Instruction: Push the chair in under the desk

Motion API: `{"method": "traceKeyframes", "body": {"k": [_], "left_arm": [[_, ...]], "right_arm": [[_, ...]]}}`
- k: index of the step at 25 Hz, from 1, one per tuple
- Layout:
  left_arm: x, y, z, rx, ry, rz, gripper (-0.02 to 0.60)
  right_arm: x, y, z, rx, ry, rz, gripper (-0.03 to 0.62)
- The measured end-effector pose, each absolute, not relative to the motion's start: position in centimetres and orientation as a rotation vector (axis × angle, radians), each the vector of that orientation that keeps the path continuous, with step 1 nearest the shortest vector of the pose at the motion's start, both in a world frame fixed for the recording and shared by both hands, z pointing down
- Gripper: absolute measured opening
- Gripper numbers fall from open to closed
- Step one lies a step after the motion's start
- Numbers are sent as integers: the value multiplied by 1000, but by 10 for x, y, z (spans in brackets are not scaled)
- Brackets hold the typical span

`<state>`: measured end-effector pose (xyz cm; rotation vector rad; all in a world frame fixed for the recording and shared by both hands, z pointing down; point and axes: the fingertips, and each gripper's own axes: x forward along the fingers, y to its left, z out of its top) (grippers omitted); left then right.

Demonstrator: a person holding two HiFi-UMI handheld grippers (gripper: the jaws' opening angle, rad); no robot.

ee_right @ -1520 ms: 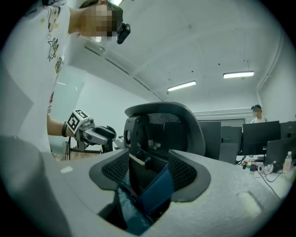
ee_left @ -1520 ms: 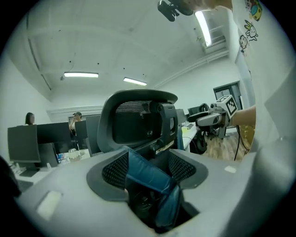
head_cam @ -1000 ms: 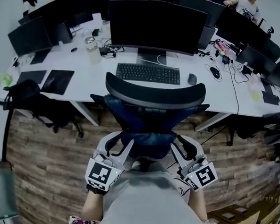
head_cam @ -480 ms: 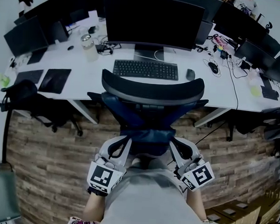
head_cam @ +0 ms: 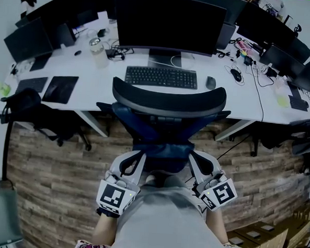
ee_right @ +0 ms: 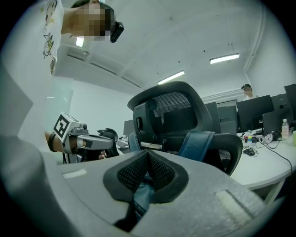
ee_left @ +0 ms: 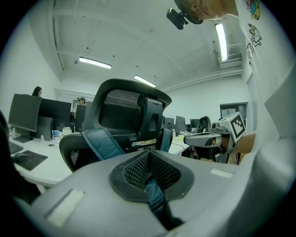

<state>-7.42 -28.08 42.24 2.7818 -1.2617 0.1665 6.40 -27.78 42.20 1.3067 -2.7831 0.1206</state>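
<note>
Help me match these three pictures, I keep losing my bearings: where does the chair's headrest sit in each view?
Head view: headrest, centre, a curved black bar just below the keyboard.
Left gripper view: headrest upper centre-left.
Right gripper view: headrest upper centre-right.
Shared landmark: the white desk, at left in the left gripper view, at right in the right gripper view.

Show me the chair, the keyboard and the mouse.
chair (head_cam: 169, 102), head view, top of its backrest.
keyboard (head_cam: 161, 76), head view, middle of the keys.
mouse (head_cam: 211, 82), head view, its top.
</note>
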Motion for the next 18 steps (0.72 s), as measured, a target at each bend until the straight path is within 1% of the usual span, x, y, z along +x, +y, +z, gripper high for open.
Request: {"method": "traceKeyframes", "body": {"k": [18], "left_arm": [[-81,-293,432,2757,-1273,267,11]], "right_arm": [[60,-288,422,1297,-2769,134,0]]}}
